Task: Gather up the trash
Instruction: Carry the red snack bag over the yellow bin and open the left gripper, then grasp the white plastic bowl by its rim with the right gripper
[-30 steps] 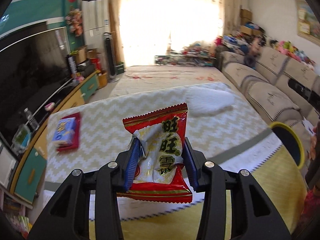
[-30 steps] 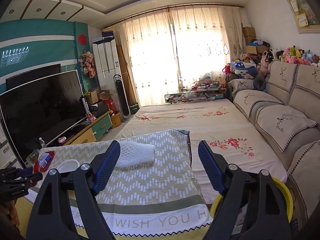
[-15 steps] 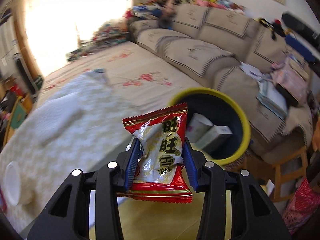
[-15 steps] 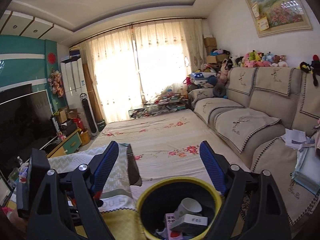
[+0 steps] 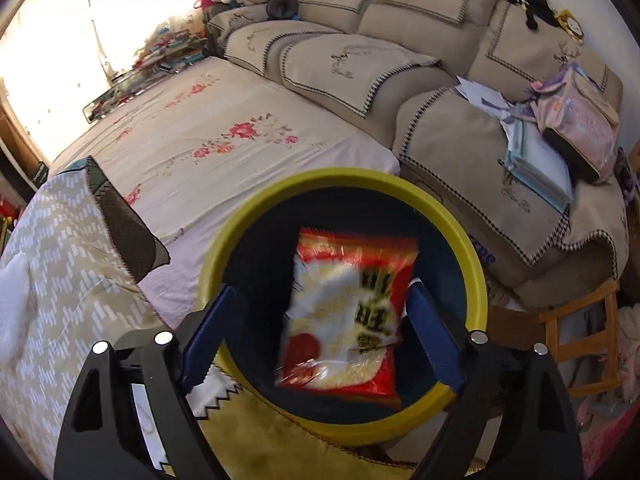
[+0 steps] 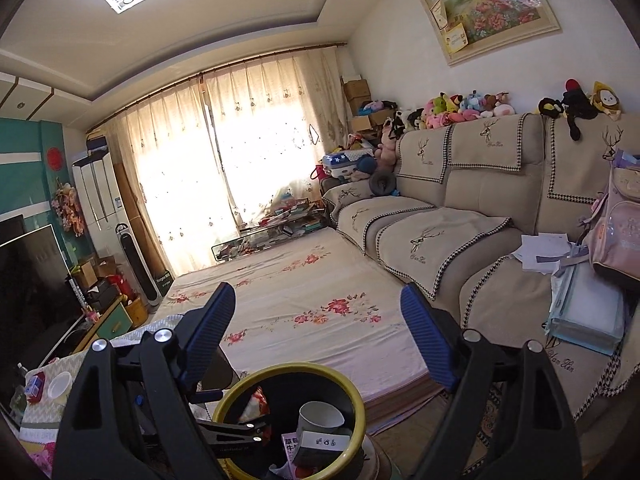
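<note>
A red and white snack packet (image 5: pixel 348 312), blurred, hangs loose between the blue pads of my left gripper (image 5: pixel 322 290). The jaws are opening and neither pad presses on it. The gripper points down into the yellow-rimmed dark bin (image 5: pixel 340 178), with the packet over its mouth. In the right wrist view the same bin (image 6: pixel 280 372) holds a paper cup (image 6: pixel 320 414) and a small box (image 6: pixel 320 440), and the packet (image 6: pixel 256 400) shows at its left rim. My right gripper (image 6: pixel 316 300) stands open and empty above the bin, facing the room.
A beige sofa (image 5: pixel 400 60) runs along the right, with papers and a pink backpack (image 5: pixel 576 120) on it. A floral-sheeted mattress (image 5: pixel 220 140) lies behind the bin. The chevron-cloth table (image 5: pixel 60 280) is at left, a wooden stool (image 5: pixel 580 340) at right.
My left gripper swung from over the table to above the bin and tipped downward. Its jaws spread and let go of the snack packet. The right gripper swung right, toward the sofa.
</note>
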`<state>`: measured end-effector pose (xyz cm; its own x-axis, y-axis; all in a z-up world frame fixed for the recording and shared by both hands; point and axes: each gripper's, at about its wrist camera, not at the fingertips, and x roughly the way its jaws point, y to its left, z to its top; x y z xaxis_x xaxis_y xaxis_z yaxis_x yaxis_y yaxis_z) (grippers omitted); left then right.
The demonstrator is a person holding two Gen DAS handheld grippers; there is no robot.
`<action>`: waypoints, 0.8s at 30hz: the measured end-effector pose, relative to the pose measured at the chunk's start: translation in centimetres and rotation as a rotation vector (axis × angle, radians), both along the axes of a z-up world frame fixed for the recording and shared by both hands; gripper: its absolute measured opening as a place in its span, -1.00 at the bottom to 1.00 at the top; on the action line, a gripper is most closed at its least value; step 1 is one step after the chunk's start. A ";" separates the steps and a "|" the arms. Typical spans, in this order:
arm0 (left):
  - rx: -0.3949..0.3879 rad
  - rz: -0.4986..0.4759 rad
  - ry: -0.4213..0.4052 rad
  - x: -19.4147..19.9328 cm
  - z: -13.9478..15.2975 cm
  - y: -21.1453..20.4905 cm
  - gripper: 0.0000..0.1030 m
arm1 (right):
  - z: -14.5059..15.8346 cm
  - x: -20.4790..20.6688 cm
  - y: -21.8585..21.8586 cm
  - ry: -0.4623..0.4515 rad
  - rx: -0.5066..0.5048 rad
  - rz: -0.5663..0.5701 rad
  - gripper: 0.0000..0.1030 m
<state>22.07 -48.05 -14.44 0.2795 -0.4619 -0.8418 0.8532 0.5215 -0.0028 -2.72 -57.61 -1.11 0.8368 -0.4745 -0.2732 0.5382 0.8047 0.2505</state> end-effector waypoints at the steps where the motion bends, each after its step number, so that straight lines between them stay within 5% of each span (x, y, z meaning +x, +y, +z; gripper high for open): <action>1: -0.019 0.012 0.004 0.3 0.3 0.5 0.67 | 0.0 0.2 0.0 0.000 0.001 0.004 0.56; 7: -0.161 0.120 -0.137 0.4 4.7 8.3 0.72 | 0.3 2.8 1.9 -0.005 0.015 0.074 0.57; 14: -0.268 0.365 -0.264 1.5 8.9 22.6 0.78 | 1.9 10.7 9.9 0.003 -0.026 0.332 0.61; 24: -0.368 0.806 -0.411 4.7 8.8 43.1 0.78 | -1.0 25.9 24.1 0.237 -0.023 0.731 0.61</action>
<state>26.78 -4.99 -5.65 0.8660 -0.2185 -0.4498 0.2125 0.9750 -0.0645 23.22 -33.47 -2.07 0.8601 0.1689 -0.4813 -0.0954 0.9802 0.1735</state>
